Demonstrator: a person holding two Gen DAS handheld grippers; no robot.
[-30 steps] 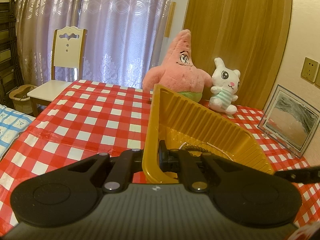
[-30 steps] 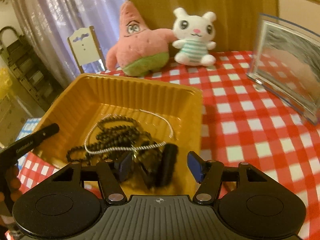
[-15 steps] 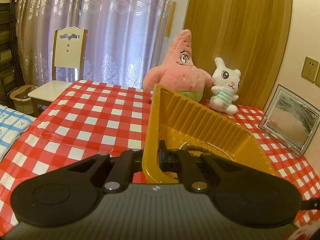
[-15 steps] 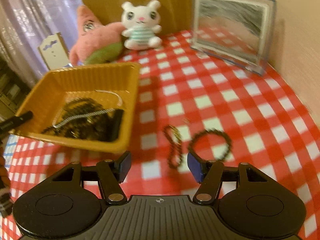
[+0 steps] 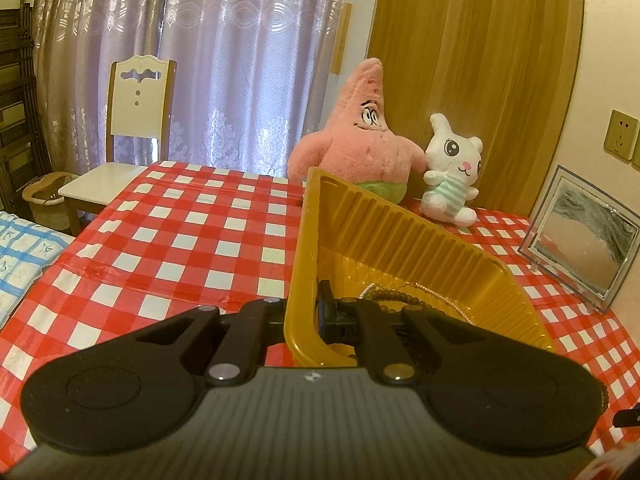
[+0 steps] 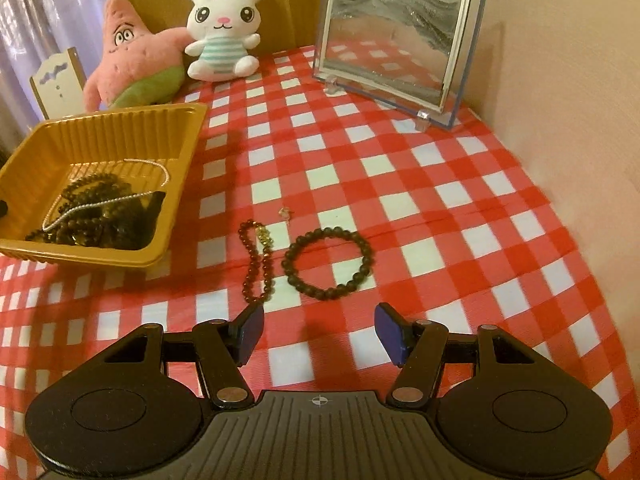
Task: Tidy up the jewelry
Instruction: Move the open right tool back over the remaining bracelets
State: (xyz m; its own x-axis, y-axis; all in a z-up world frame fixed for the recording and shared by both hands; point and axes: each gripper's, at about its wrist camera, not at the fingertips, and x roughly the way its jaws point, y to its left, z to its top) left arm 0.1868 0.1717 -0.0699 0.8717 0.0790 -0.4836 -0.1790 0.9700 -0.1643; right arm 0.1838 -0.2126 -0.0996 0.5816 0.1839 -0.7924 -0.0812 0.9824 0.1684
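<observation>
Nearest to you, your right tool (image 6: 318, 330) hangs with its blue pads wide apart and nothing between them, tilted down over the red-and-white checked counter (image 6: 460, 216). Just beyond its tips lie two bracelets, side by side and not touching: a dark round-bead bracelet (image 6: 328, 264) laid out as an open ring, and to its left a reddish-brown bead bracelet (image 6: 256, 264) folded into a narrow loop with a gold clasp at its far end. A tiny pale item (image 6: 285, 212) sits a little farther back; it is too small to identify.

Your left tool (image 5: 308, 316) is clamped on the near wall of the gold plastic tray (image 5: 400, 232), one finger outside and one inside, and the tray tips up on that side. Inside the tray (image 6: 100, 136) a tangle of dark bead strands (image 6: 96, 216) lies with a thin pearl-like chain (image 6: 120, 200) draped across it.

Farther back on the counter stand a glass-framed sand picture (image 6: 394, 40) near the wall, a white plush rabbit (image 6: 224, 36) and, touching it, a pink starfish plush (image 6: 132, 64). Behind the counter you have a white-backed chair (image 5: 136, 120) and lace curtains (image 5: 224, 60).
</observation>
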